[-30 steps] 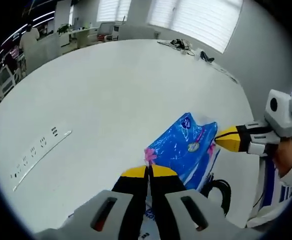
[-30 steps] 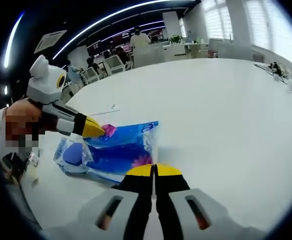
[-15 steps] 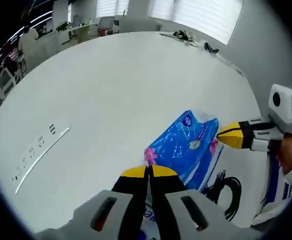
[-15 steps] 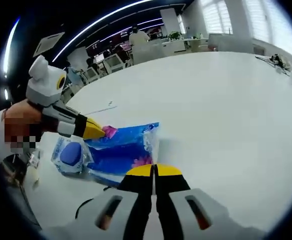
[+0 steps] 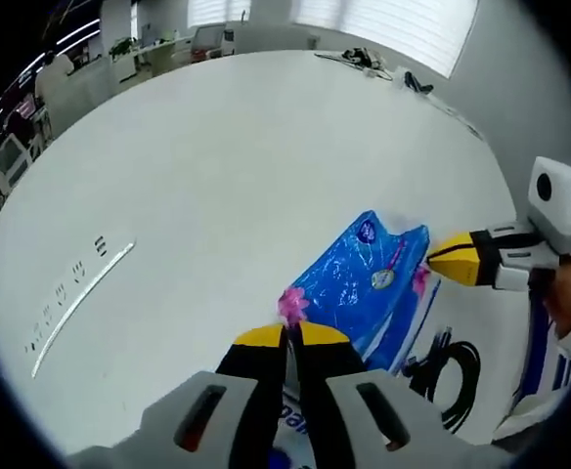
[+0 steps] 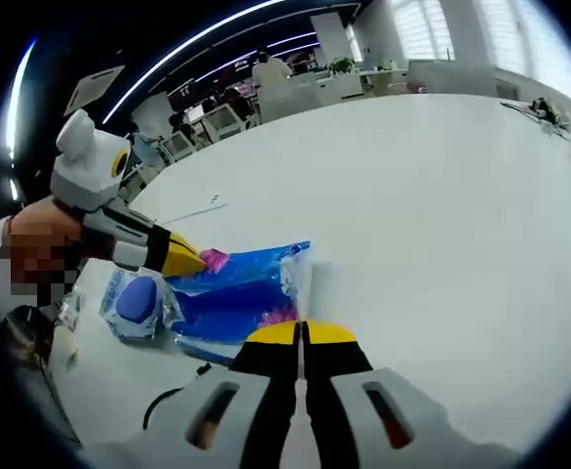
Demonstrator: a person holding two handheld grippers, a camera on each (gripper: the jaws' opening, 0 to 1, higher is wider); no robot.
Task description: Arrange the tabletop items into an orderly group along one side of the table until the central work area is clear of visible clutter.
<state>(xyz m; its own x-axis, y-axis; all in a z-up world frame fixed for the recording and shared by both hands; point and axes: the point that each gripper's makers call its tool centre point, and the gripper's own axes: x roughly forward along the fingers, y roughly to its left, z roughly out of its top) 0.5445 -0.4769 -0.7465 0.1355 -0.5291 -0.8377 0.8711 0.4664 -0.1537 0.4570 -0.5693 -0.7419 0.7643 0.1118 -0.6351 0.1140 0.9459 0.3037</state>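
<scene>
The blue bag (image 5: 364, 288) lies near the table (image 5: 217, 176) edge, held at two ends. The left gripper (image 5: 287, 337) has its jaws pinched together on one pink corner; the right gripper (image 6: 302, 335) pinches the other. Since a second ago the bag has hardly shifted (a black cable (image 5: 449, 368) beside it shows more now). I think the bag is nearly parked.

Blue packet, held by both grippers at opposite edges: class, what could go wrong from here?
Both grippers, left and right, pinch only thin edges of the blue packet, so it may slip or tear if they pull apart. The black cable lies close by the packet and could get dragged along.
</scene>
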